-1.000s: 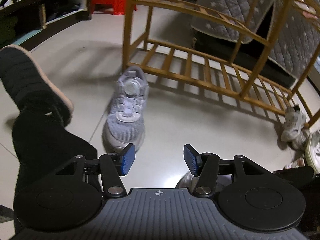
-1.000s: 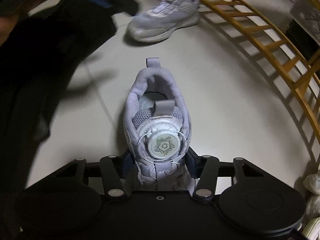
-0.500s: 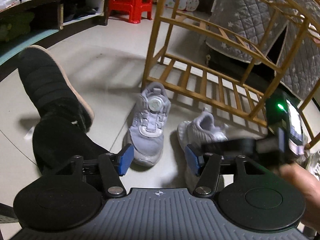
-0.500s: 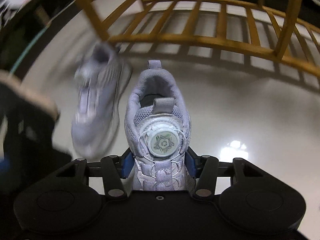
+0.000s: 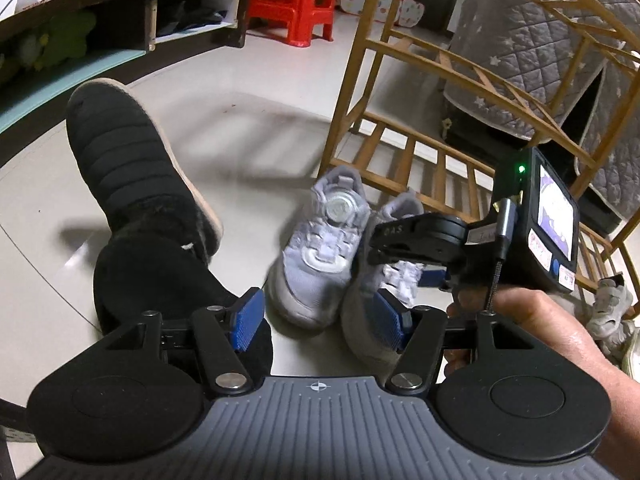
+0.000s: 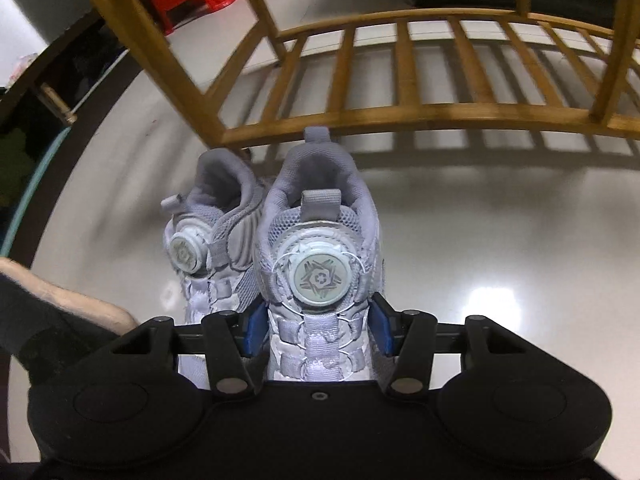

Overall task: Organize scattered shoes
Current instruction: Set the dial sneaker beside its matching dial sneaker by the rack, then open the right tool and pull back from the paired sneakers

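grey dial sneakers [image 6: 320, 272]: 2 | wooden rack [image 6: 400, 112]: 1 | red stool [image 5: 294, 0]: 1 | white shoes [image 5: 610, 308]: 2

The left gripper [image 5: 316, 316] has its blue jaws apart, with nothing between them. Just beyond it, two grey sneakers stand side by side on the pale floor [image 5: 248, 128]: the left sneaker [image 5: 320, 248] and the right sneaker [image 5: 384, 288]. The right gripper [image 5: 420, 268], held by a hand [image 5: 532, 324], is around the right sneaker, and its jaws are opening. On the left is a black slipper [image 5: 124, 160]. Far behind the sneakers stands a wooden shoe rack [image 5: 440, 80].
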`<control>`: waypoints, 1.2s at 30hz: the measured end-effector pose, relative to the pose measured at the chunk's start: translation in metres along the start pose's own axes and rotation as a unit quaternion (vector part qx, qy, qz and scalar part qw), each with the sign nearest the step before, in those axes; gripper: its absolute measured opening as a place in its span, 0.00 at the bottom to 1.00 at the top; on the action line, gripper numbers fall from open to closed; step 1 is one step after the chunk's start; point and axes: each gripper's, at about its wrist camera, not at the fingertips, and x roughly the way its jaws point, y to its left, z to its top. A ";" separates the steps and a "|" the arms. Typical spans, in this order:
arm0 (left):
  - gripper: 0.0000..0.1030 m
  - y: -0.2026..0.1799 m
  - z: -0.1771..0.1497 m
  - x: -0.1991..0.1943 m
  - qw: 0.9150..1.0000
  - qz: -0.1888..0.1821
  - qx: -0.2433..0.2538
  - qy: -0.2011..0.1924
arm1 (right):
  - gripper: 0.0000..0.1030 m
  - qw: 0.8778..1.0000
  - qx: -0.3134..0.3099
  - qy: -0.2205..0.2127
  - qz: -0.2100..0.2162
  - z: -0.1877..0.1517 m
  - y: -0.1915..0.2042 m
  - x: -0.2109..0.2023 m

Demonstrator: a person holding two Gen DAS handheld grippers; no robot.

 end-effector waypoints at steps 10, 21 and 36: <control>0.60 -0.031 0.002 -0.006 1.000 -0.006 0.028 0.000 | 0.71 0.995 -0.085 -0.044 0.006 -0.003 -0.020 -0.055; 0.64 -0.113 -0.001 -0.026 0.994 -0.052 0.093 -0.015 | 0.75 0.985 -0.129 -0.090 -0.066 -0.074 -0.130 -0.156; 0.65 -0.187 -0.056 0.013 0.985 -0.091 0.145 0.028 | 0.77 0.960 0.034 -0.185 -0.208 -0.116 -0.289 -0.254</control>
